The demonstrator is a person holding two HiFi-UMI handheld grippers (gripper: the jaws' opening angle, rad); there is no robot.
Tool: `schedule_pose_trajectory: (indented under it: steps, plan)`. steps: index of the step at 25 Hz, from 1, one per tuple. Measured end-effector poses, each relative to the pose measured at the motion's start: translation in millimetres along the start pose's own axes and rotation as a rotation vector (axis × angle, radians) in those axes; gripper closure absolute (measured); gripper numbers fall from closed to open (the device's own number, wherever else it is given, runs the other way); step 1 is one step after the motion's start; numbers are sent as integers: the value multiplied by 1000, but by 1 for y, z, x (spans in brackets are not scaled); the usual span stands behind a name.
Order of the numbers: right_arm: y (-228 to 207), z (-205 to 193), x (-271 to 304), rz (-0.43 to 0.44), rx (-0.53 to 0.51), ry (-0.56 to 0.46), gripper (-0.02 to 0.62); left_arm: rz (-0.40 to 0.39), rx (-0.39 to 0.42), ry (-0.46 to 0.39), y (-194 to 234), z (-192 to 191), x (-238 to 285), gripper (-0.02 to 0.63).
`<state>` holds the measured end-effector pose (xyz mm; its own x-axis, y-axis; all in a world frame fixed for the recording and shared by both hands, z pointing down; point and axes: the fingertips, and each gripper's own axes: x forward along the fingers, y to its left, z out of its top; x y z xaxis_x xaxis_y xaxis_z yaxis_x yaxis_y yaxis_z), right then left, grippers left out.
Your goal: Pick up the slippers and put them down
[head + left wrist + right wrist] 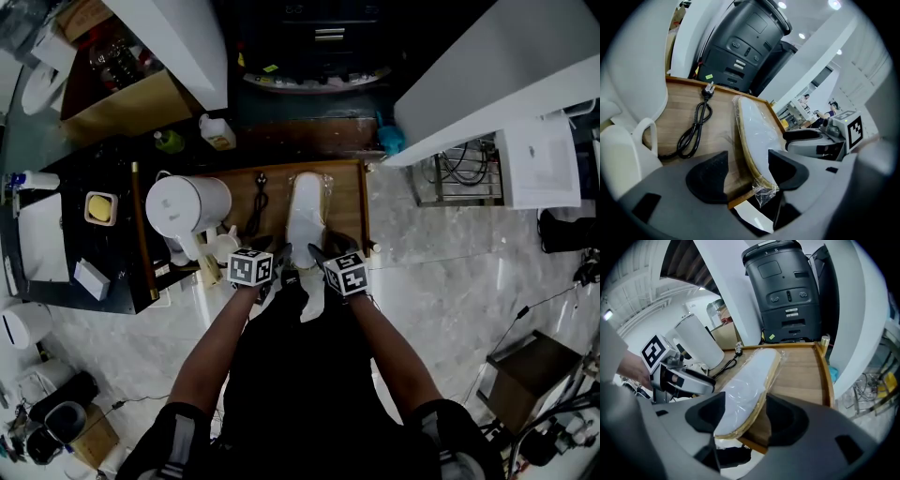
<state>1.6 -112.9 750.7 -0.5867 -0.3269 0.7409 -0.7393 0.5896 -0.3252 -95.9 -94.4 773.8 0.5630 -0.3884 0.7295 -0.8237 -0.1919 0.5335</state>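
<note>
Lying lengthwise on the light-wood bench [349, 202] at the centre of the head view is a flat white slipper with a tan sole edge, wrapped in clear plastic [306, 211]. Its toe points to the top of the frame and its heel end overhangs the bench's near edge.

Both grippers sit at that heel end, one on each side, angled inward and downward. The left gripper [747, 157] has its jaws apart. The heel stands between them, close beside the jaw on the right of the left gripper view, and a strip of bare wood shows between the slipper and the other jaw. A crumpled tail of the plastic wrap hangs below the heel.

The right gripper [745, 401] also has its jaws wide apart. In the right gripper view the heel lies between them and overlaps the jaw on the left of the frame, while its tan edge runs close along the other jaw.

At centre left of the head view a tall white kettle [186, 204] stands on the bench. A black power cord with a plug [258, 202] lies between it and the slipper.
</note>
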Motion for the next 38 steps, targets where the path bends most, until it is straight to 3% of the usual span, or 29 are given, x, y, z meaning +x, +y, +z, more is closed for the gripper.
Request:
schedule_pose_trajectory:
  steps: [6,12,14,21,26,38]
  plan:
    - [5,6,-15,15,-14,-9,350,-18,8,-55,-6,10,-17,342]
    - [11,17,-42,10,-30,-50,560,-105,70,-127,-38,30,-37,346]
    - [17,24,-52,21,-48,-67,584,-144,83,-170,-52,39,-47,377]
    - [48,57,-97,116,-89,-154,586,-207,105,-324,-91,74,-95,572]
    - [73,94,-138,172,-144,-235,588,-242,171,-395,-121,98,-133,593]
    - [120,143,-197,212,-244,-387,588,-353,379,-411,-188,104,-187,595]
